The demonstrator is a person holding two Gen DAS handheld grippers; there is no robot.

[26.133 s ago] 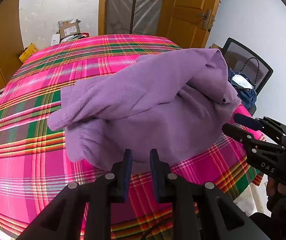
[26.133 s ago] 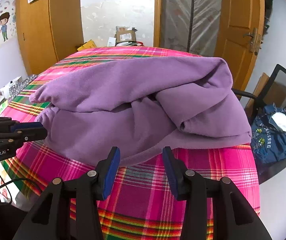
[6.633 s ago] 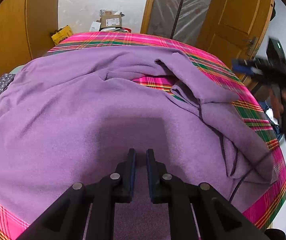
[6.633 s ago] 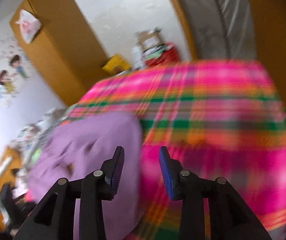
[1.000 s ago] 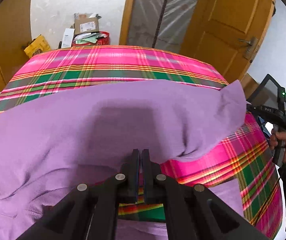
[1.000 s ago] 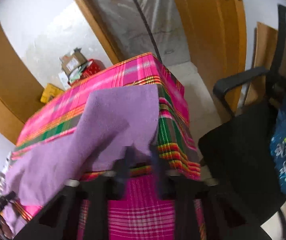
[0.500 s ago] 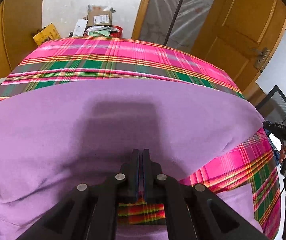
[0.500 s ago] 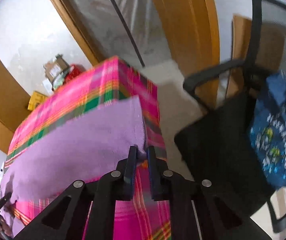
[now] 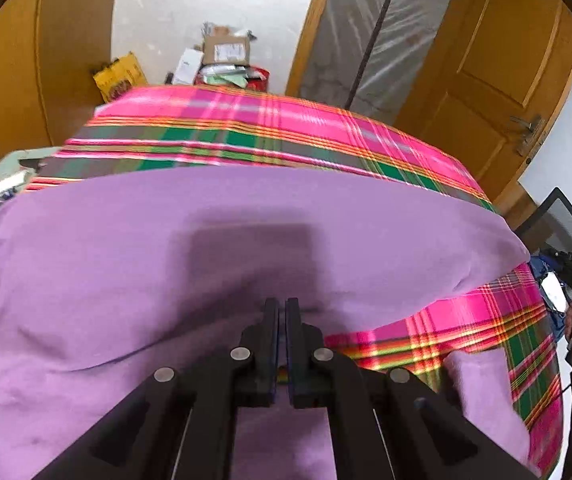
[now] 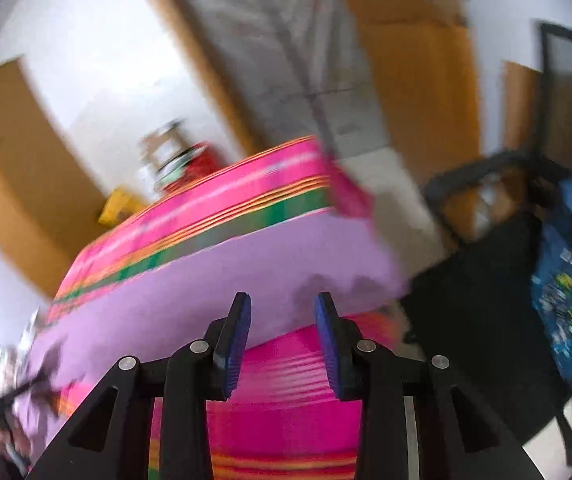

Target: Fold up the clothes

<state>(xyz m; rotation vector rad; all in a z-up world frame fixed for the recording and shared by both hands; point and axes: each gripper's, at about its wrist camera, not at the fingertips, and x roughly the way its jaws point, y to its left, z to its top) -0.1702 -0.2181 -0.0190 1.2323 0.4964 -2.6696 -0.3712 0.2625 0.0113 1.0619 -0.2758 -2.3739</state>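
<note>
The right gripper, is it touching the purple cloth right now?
Apart. The right wrist view shows the right gripper with jaws spread wide and nothing between them; the purple cloth lies beyond on the table.

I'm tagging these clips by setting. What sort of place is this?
Most likely a room in a home. A table under a pink plaid cloth stands near a wooden door, with a mesh office chair beside it and boxes piled on the floor.

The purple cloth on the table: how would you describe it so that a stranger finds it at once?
Find the table under the pink, green and orange plaid tablecloth, before the wooden doors. Over its near half lies the purple cloth, folded back so some plaid shows beneath, its edge pinched in the left gripper. It is the only plain, unpatterned fabric there.
</note>
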